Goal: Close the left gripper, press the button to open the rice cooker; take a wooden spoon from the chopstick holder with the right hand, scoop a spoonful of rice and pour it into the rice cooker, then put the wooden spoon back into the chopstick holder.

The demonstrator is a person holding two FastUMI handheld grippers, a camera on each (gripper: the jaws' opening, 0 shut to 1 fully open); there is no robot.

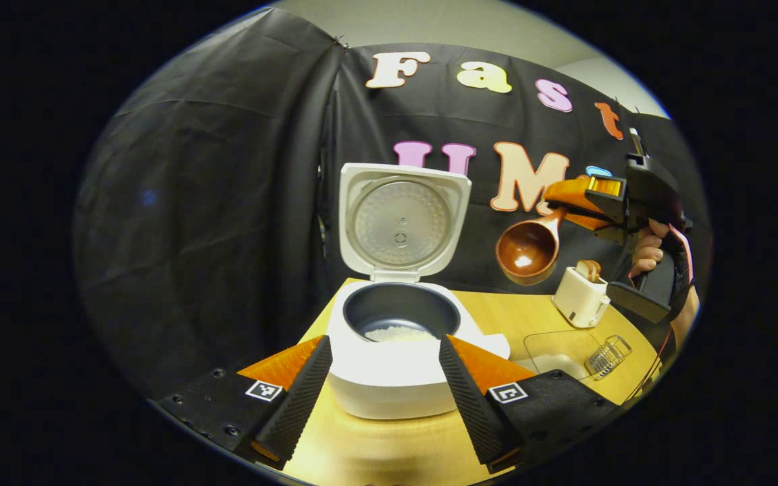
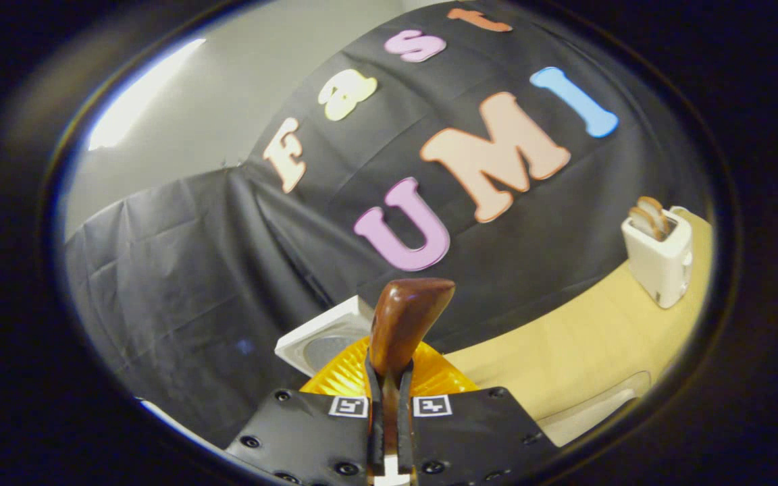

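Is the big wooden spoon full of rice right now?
No, the wooden spoon held up by the right gripper has a bare, shiny bowl, while rice lies in the rice cooker.

No readable text, brands or numbers on rice cooker (image 1: 396, 378), toaster (image 1: 581, 297)

The white rice cooker (image 1: 396, 378) stands near on the wooden table, its lid (image 1: 402, 223) raised upright at the far side, a little rice (image 1: 399, 333) lying in the dark inner pot. The brown wooden spoon (image 1: 529, 251) hangs in the air to its right, bowl tilted and empty.
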